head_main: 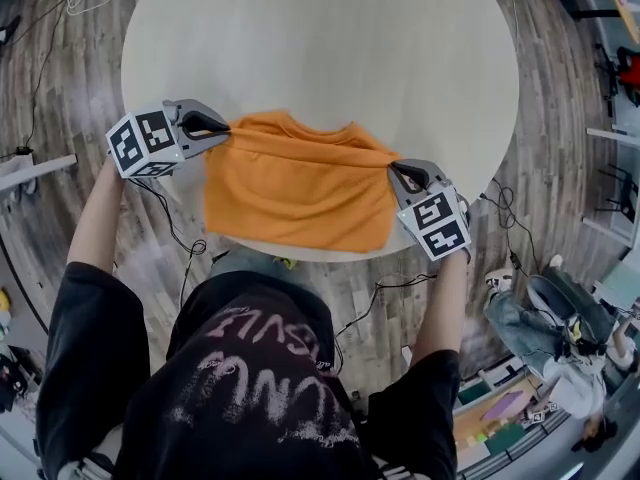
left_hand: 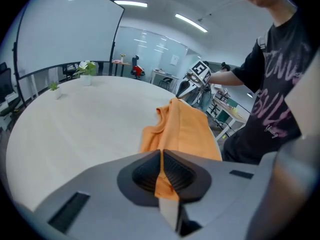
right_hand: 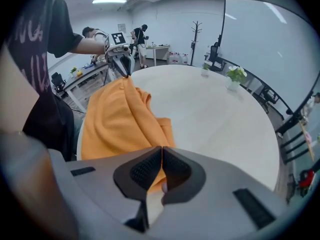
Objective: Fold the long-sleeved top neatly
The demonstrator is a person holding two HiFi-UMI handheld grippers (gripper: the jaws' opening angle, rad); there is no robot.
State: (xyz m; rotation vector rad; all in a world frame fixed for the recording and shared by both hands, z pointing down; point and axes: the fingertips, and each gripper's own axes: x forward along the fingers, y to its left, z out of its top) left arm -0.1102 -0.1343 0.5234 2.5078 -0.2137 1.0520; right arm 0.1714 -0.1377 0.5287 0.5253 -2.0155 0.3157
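Table (head_main: 320,48): round and pale, standing on a wooden floor.
Top (head_main: 295,183): orange, gathered into a rough rectangle at the table's near edge, right in front of the person. The neckline faces the table's middle.
Near hem: it lies along the table's near rim. It may hang slightly over, but the head view does not make that plain.
Left gripper (head_main: 225,128): at the top's far left corner, with its jaws pressed together on a pinch of orange cloth. The cloth shows as a thin strip between the ribbed pads.
Right gripper (head_main: 395,171): at the top's far right corner, with its jaws likewise closed on a fold of the cloth.
Cloth between the grippers: the far edge runs from one gripper to the other as a raised, creased ridge, while the rest slopes down towards the near rim.
Small plant (right_hand: 235,75): a little pot near the table's far edge, well apart from the top.
Person: in a black printed T-shirt (head_main: 250,388), with both forearms reaching to the table's near edge.
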